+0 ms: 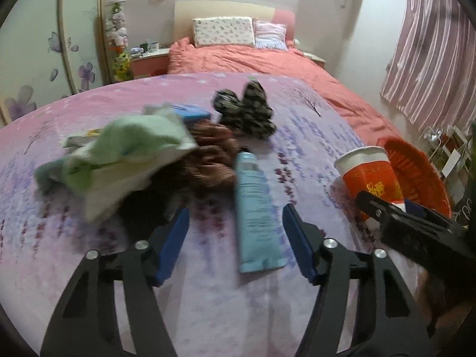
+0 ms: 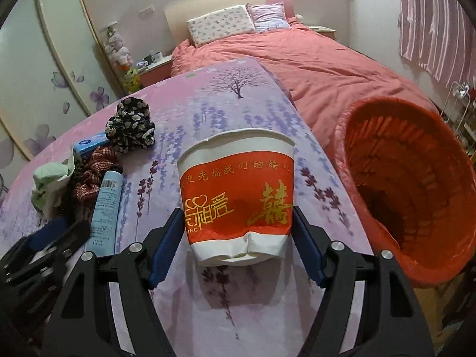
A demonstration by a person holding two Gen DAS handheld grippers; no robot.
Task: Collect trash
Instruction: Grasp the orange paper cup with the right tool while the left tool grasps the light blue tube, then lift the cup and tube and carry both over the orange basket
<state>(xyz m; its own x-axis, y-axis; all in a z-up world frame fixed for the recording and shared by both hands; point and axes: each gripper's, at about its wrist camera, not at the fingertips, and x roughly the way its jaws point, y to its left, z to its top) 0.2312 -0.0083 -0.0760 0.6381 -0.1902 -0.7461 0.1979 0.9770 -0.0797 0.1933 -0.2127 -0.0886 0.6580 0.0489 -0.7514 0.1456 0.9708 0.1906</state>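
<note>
Where the room filled the background, one bed [image 2: 312, 59] with a coral quilt carried two pillows [image 2: 221, 23] against the headboard, and one striped pink curtain [image 2: 440, 23] hung on the right wall. In front of the bed lay one flat surface covered by a lilac cloth [image 2: 238, 113] printed with lavender sprigs and a tree.

One red bin [image 2: 416, 184], round and ribbed inside, lined with thin red plastic, stood at the right edge of that surface.

One paper cup [image 2: 238, 196], white with a red band and gold characters, creased at its base, sat between the blue pads of the right gripper [image 2: 238, 226]. Both pads pressed its sides, so the jaws were closed on the cup, just beside the bin.

The left gripper [image 1: 236, 223] was spread wide and held nothing. One pale blue tube [image 1: 253, 208], soft and flat-ended, lay on the cloth between its fingers, nearer the right one; contact could not be determined.

One crumpled green and white wad [image 1: 119, 160] lay left of the tube, blurred. Two fabric scrunchies were counted: one rust-coloured knit [image 2: 95, 172] and one black floral [image 2: 131, 128]. One small blue packet [image 2: 89, 144] lay partly under them.
</note>
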